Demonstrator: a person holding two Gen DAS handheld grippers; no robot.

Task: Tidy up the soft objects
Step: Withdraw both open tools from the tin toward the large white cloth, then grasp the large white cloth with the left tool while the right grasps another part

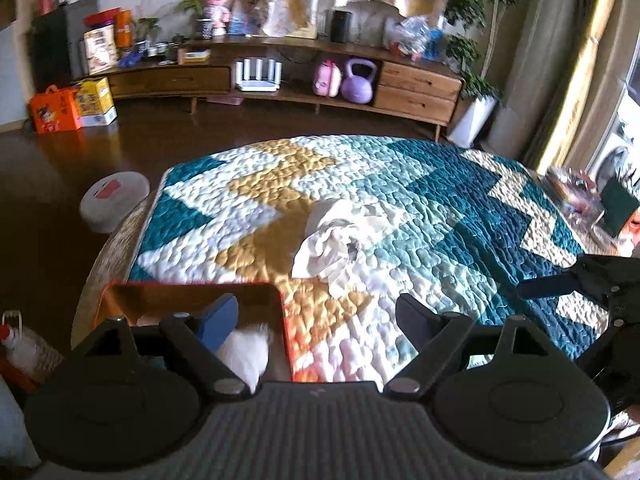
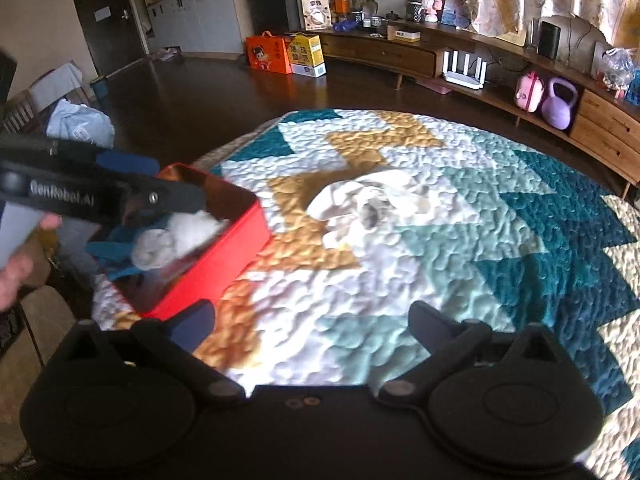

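A crumpled white cloth [image 1: 336, 240] [image 2: 368, 200] lies in the middle of the patterned quilt [image 1: 440, 200] [image 2: 480, 240]. At the quilt's near left edge stands an open red box [image 1: 192, 300] [image 2: 224, 256] holding white fluffy items [image 1: 248, 352] [image 2: 176, 236] and something teal [image 2: 108, 248]. My left gripper [image 1: 316, 316] [image 2: 180, 184] hangs open over the box's right side with nothing between its fingers. My right gripper [image 2: 312, 320] is open and empty above the quilt, on the near side of the cloth and right of the box.
A long low wooden cabinet [image 1: 304, 80] runs along the far wall, with a purple kettlebell [image 1: 358, 82] and a pink bag [image 1: 326, 80] under it. Orange and yellow cartons [image 1: 72, 106] and a round white disc [image 1: 114, 204] sit on the dark floor. A hand [image 2: 16, 272] is at the left.
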